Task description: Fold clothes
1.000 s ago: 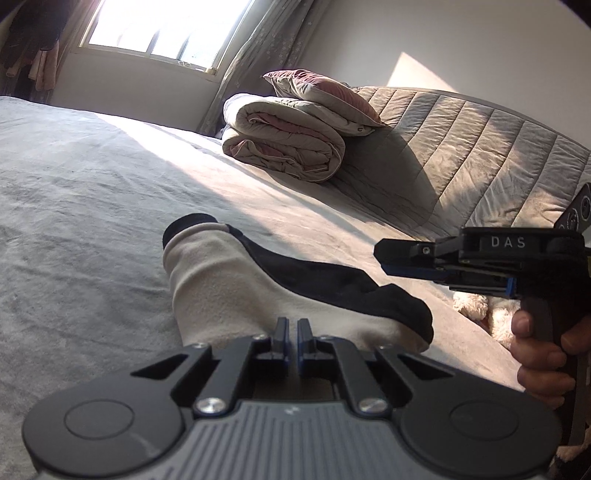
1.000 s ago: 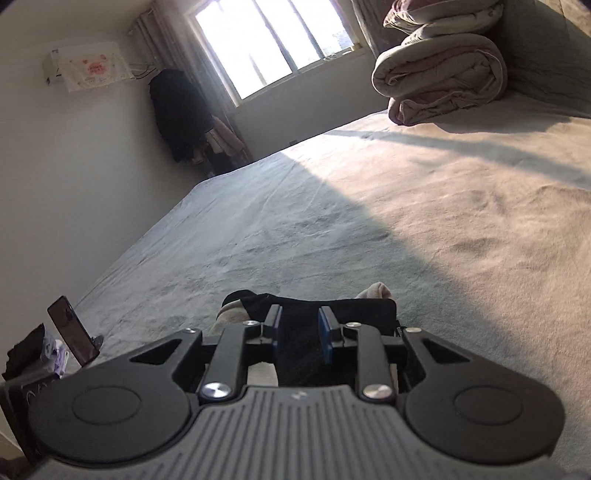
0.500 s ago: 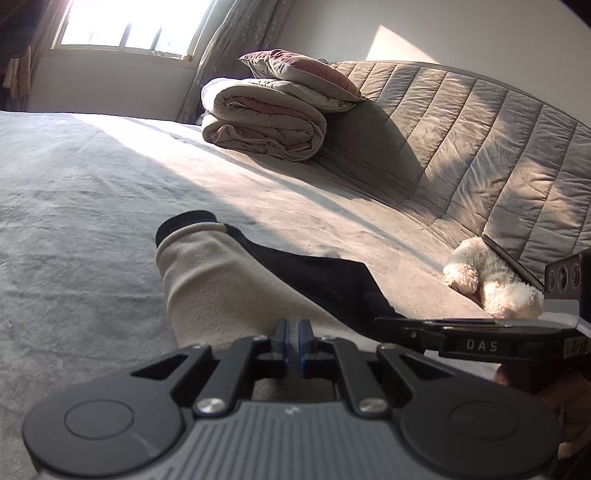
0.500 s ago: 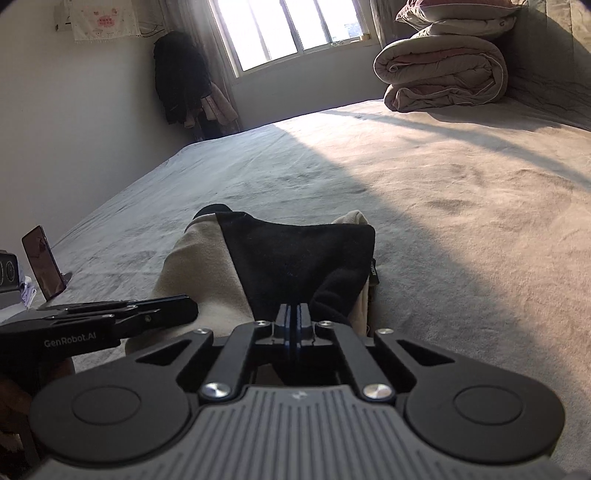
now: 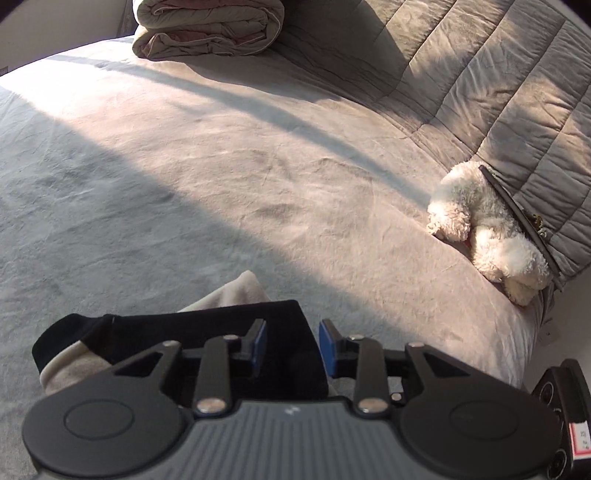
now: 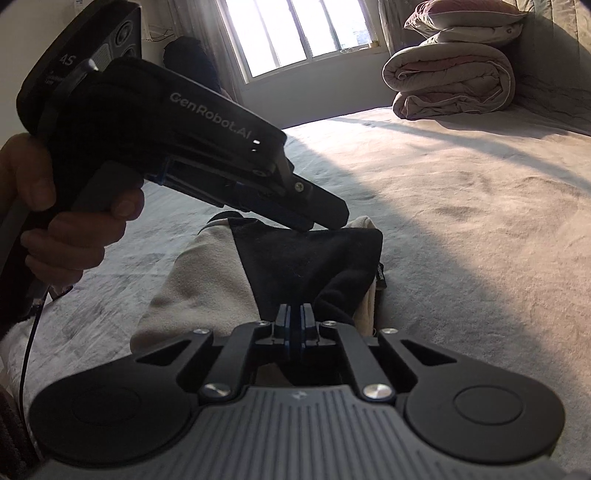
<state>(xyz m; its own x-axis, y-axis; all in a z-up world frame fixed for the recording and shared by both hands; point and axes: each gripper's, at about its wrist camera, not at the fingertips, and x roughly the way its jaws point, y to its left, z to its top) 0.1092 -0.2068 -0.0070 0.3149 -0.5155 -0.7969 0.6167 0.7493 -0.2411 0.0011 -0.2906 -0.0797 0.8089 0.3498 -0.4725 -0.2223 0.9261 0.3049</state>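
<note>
A beige and black fleece garment [image 6: 207, 280] lies folded on the grey bed [image 6: 461, 221]. My right gripper [image 6: 295, 321] is shut on the black fabric at the garment's near edge. My left gripper [image 5: 293, 345] points steeply down over the garment's black part [image 5: 184, 332], and its jaws are opening. The fabric lies between and below its blue pads [image 5: 260, 343], and they do not press it. In the right wrist view the left gripper [image 6: 328, 221] hovers at the garment's far edge, held by a hand [image 6: 66, 221].
A folded duvet [image 6: 454, 81] with a pillow [image 6: 465, 18] on top sits at the head of the bed by the quilted headboard [image 5: 498, 92]. A white plush toy [image 5: 487, 236] lies near the bed's right edge. A window [image 6: 295, 33] is behind.
My left gripper let go of the garment, rose and tipped downward over its far edge, jaws parting. My right gripper closed on the black fabric and has stayed there.
</note>
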